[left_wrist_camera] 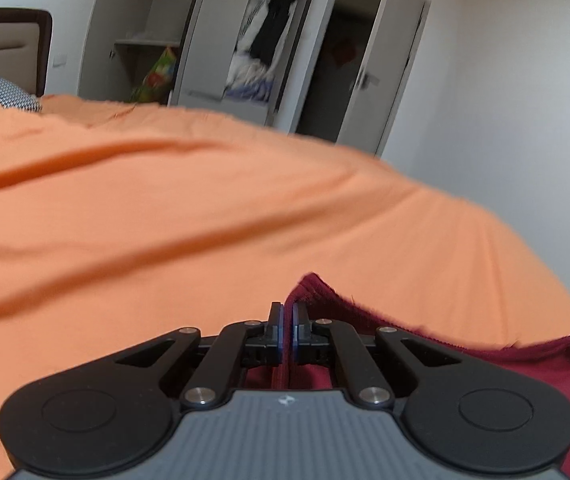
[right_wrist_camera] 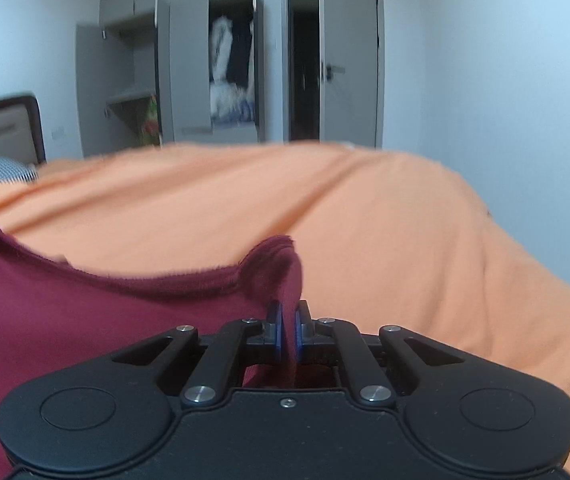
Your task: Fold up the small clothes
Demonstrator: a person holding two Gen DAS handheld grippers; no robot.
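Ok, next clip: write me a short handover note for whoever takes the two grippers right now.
Left gripper: shut on one end of the maroon garment.
Right gripper: shut on the other end of the same edge.
The garment hangs stretched between them over the orange bedsheet.
Done: both ends gripped.
Left: no fold visible yet; lay it down, fold, release.

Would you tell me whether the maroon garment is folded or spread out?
Spread, not folded: the maroon garment stretches between the left hand-held gripper and right hand-held gripper, both pinching its edge.

The garment (right_wrist_camera: 85, 312) lies on the bed (right_wrist_camera: 365, 220) — wardrobe (right_wrist_camera: 221, 68) behind, headboard (right_wrist_camera: 1, 128) left.
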